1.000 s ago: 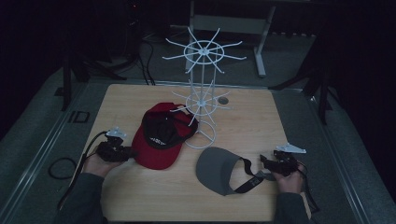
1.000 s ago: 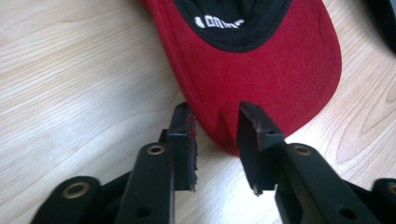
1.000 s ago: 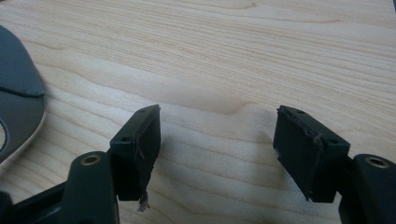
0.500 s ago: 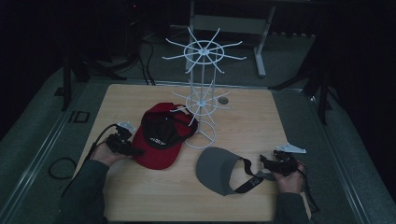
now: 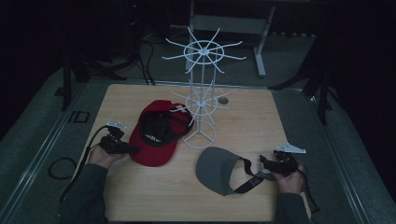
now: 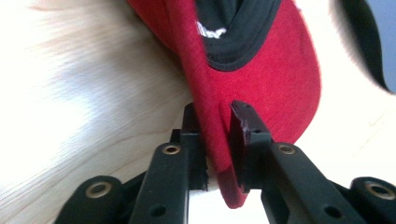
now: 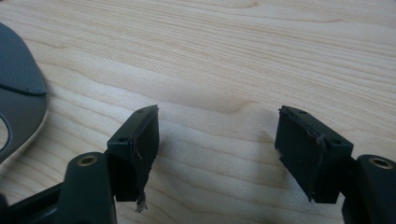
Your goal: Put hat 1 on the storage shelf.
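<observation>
Nearest the camera in the high view, two dark-sleeved forearms come in from the bottom edge onto the pale wooden table [image 5: 243, 121]. The right gripper [image 5: 264, 160], a black two-jaw tool with a grey three-cornered plate on top, rests near the table's right front corner; the right gripper view shows its jaws standing wide apart over bare wood grain with nothing between them. Just beside it, toward the middle, lies the grey cloth visor with a curved brim and black strap [image 5: 217, 170], flat on the wood, its strap trailing toward the right gripper's tips; whether they touch cannot be told. An edge of the visor [image 7: 18, 93] shows at the left of the right gripper view. On the other side, a little farther back, the left gripper [image 5: 137, 150] points toward the middle of the table at the near-left edge of the red cloth baseball cap with a black lining [image 5: 156, 135]. In the left gripper view the left gripper [image 6: 217, 123] has its jaws, which have just been closing, set on either side of the red brim [image 6: 212, 140], and the pads press on the cloth. The cap lies upside down on the table's left half, its black inside facing up. Right behind the cap and visor stands the white wire rack with two tiers of radiating arms [image 5: 201, 84], upright on its base near the table's centre, the cap's far edge just beside it.
</observation>
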Tool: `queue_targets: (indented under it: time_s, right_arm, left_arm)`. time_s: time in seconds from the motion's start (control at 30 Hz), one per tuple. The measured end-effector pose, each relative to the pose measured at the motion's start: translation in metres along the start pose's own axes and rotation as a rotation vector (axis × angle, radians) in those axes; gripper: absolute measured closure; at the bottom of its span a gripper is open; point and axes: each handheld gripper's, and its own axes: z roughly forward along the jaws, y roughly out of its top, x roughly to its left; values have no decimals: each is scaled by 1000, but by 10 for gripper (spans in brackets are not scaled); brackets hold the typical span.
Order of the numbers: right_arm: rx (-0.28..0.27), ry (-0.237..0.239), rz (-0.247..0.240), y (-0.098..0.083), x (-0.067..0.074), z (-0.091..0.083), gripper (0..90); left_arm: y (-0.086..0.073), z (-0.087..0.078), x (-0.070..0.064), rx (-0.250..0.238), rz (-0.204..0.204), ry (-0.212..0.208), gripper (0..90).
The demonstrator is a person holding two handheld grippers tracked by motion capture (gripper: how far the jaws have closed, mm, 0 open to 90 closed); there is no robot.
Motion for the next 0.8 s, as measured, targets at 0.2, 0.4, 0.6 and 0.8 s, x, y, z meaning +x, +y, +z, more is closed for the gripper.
queue_targets:
  time_s: [0.2, 0.4, 0.6, 0.8]
  right_arm:
    - [0, -1, 0, 0, 0, 0, 305]
    - [0, -1, 0, 0, 0, 0, 305]
    - [1, -1, 0, 0, 0, 0, 304]
    - [0, 0, 0, 0, 0, 0, 305]
  left_arm:
    - [-5, -18, 3, -106, -34, 73, 834]
    - [-5, -34, -5, -210, -7, 218, 863]
    - [-5, -41, -6, -283, -1, 302, 864]
    - [-5, -47, -7, -332, -2, 330, 862]
